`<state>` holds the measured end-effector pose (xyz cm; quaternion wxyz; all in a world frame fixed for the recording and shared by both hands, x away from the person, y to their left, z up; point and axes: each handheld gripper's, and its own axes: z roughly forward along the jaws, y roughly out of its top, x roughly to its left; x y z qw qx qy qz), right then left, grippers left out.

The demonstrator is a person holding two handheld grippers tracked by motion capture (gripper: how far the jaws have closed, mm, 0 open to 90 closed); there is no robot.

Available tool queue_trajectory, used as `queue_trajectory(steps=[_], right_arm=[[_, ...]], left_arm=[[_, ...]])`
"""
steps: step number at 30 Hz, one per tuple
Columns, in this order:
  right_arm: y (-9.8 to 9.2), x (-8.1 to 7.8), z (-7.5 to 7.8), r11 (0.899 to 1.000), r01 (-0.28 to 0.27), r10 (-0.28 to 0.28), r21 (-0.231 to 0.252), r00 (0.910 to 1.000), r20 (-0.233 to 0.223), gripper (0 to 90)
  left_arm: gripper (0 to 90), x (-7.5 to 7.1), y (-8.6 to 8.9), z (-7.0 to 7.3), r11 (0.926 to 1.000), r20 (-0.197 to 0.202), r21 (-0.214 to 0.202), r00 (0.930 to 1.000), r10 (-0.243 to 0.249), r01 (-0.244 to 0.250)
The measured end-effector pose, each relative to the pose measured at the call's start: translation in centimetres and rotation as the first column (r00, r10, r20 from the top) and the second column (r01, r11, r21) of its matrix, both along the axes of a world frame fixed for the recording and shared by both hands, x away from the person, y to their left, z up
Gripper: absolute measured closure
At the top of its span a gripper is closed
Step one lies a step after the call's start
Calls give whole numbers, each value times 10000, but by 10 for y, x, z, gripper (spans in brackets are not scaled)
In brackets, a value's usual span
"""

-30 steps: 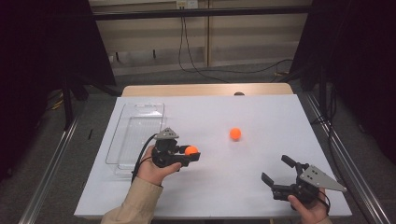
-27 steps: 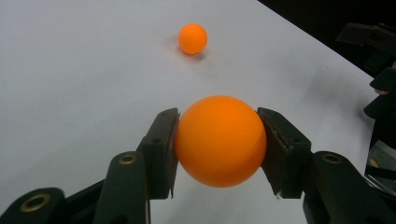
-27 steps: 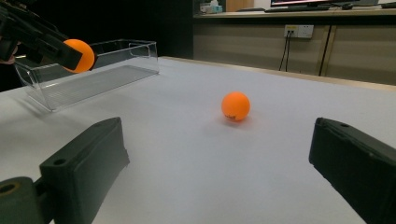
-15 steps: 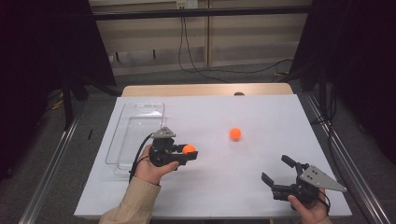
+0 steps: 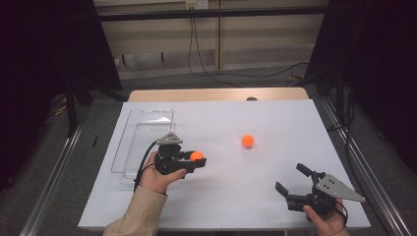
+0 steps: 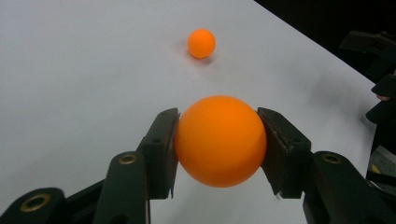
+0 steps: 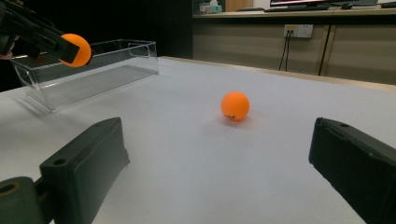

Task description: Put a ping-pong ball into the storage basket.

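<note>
The left hand-held gripper is clamping one ball above the bench, staying where it was a second ago, beside the tray. The right hand-held gripper is resting agape; the second ball is waiting mid-bench.

- No text, label, brand, number or sign can be read anywhere in these pictures.
- The orange ball lying on the bench carries a small dark mark low on its near side, too small to read.
</note>
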<state>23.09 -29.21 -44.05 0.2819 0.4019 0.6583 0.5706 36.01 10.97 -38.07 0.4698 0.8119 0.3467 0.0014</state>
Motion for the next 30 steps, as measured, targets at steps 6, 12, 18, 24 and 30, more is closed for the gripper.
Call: queue_trajectory(steps=[6,12,18,24,30], right_arm=[[0,0,0,10000,-4,4,-6,10000,5,31],[0,0,0,10000,-16,16,-30,10000,6,31],[0,0,0,10000,-11,11,-30,10000,7,31],[-1,0,0,10000,-3,3,-27,10000,-3,31],[-1,0,0,10000,4,-4,-12,10000,7,31]], left_arm=[[508,1,2,1,10000,11,-34,10000,73,-73],[508,1,5,1,9999,13,-28,9999,136,-136],[508,2,7,1,9998,-10,-62,9998,209,-209],[508,3,10,2,9995,9,-49,9995,311,-311],[508,4,14,2,9991,41,-80,9991,422,-422]])
